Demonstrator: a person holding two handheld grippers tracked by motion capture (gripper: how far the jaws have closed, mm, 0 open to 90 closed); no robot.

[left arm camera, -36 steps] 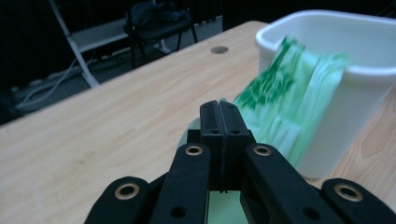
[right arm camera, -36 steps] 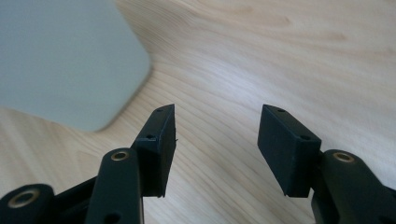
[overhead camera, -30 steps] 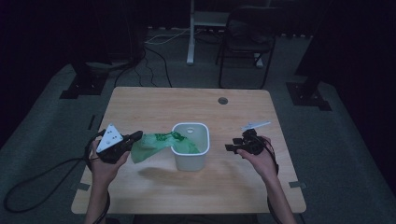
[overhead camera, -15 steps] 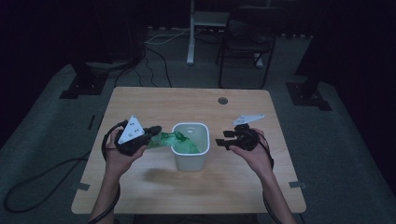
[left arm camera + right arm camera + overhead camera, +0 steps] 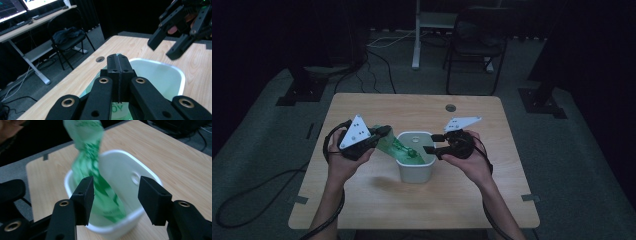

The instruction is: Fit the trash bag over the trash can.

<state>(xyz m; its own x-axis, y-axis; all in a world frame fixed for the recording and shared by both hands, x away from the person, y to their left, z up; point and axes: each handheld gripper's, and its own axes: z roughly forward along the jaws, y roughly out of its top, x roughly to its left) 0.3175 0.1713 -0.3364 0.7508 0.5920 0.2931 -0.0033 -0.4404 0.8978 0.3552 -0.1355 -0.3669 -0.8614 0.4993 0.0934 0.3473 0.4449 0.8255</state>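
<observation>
Green plastic bag (image 5: 398, 149) is pinched at its top end in the left gripper (image 5: 383, 132), jaws fully closed on it, and the rest droops down into the white bin (image 5: 416, 170), which sits around the middle of the table (image 5: 377, 207). The right gripper (image 5: 430, 143) hangs just over the bin's right rim with its jaws wide apart, nothing in them. In the right gripper view the bag (image 5: 96, 165) looks blurry.
</observation>
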